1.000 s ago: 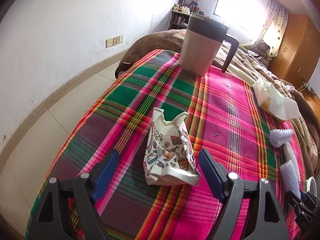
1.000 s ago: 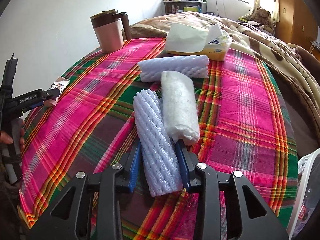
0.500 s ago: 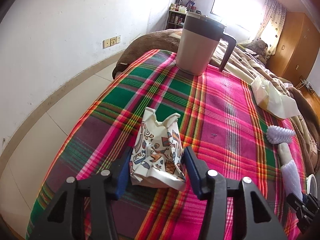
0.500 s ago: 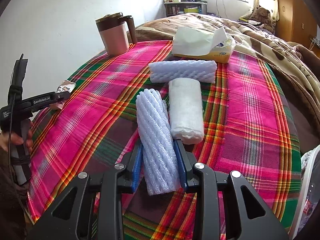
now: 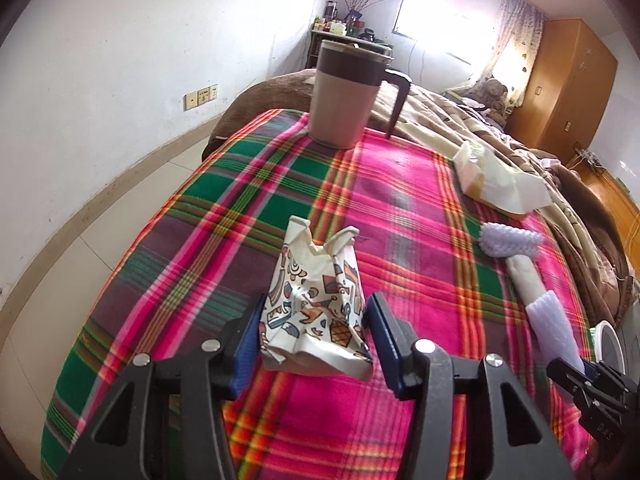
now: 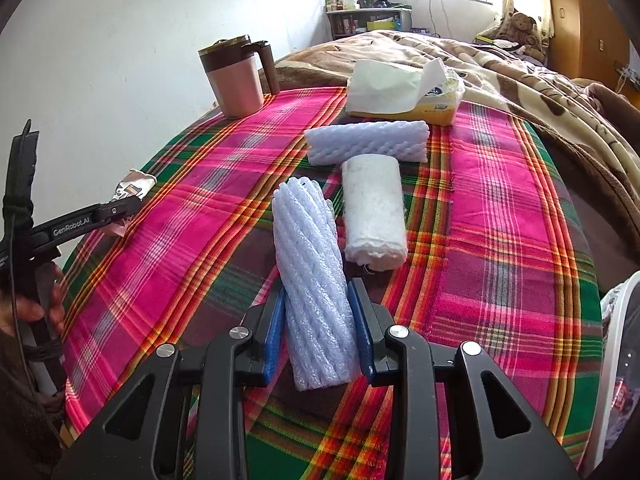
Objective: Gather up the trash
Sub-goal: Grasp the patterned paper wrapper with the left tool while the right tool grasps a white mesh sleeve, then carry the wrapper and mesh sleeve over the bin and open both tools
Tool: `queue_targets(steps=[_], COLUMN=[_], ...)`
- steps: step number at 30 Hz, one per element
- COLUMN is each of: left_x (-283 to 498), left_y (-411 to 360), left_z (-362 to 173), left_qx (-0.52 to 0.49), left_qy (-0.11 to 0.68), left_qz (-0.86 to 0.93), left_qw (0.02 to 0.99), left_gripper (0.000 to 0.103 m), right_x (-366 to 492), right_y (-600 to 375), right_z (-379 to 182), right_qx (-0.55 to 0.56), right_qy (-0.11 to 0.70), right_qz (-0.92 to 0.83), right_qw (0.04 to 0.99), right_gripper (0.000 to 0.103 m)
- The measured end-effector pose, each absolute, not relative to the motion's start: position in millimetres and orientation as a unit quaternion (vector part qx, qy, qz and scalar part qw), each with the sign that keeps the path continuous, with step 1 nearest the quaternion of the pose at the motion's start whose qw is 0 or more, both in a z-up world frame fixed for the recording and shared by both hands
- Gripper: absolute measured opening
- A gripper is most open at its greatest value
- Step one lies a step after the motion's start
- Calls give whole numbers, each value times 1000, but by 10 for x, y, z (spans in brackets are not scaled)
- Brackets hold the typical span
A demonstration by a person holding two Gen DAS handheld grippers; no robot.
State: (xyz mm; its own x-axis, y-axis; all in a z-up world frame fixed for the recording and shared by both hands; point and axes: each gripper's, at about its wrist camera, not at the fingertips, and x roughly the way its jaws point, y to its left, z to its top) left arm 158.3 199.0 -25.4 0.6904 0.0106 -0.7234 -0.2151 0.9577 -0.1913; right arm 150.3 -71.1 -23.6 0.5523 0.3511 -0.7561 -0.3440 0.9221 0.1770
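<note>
Bright daylight pours from an overexposed window (image 5: 436, 26) at upper right; fisheye bends edges, corners dark, foreground slightly blurred.

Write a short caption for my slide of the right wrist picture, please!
Right gripper clamps a ribbed foam sleeve on the plaid blanket, with a mug behind.

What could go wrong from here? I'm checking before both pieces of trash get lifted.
The crumpled wrapper is thin and crushed between the left tool, so it may slip out. The foam net in the right tool touches the white roll and could drag it along.
</note>
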Motion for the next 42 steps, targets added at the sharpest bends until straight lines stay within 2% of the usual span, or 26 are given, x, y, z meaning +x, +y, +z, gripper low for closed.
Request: queue_targets(steps=[20, 42], left_x=[1225, 1044], left_y=[1083, -435], left_z=[162, 472], left_qx=[-87, -5], left_qy=[357, 321], left_qz=[-26, -150], left_qw=[930, 935], left_gripper=[53, 53], right_x=[1269, 925], right_y=[-1117, -2193], right_z=[-13, 224], right_qx=[44, 92], right_qy=[398, 353], right_qz=[176, 73], right_qw=[899, 928], right_gripper=[32, 32])
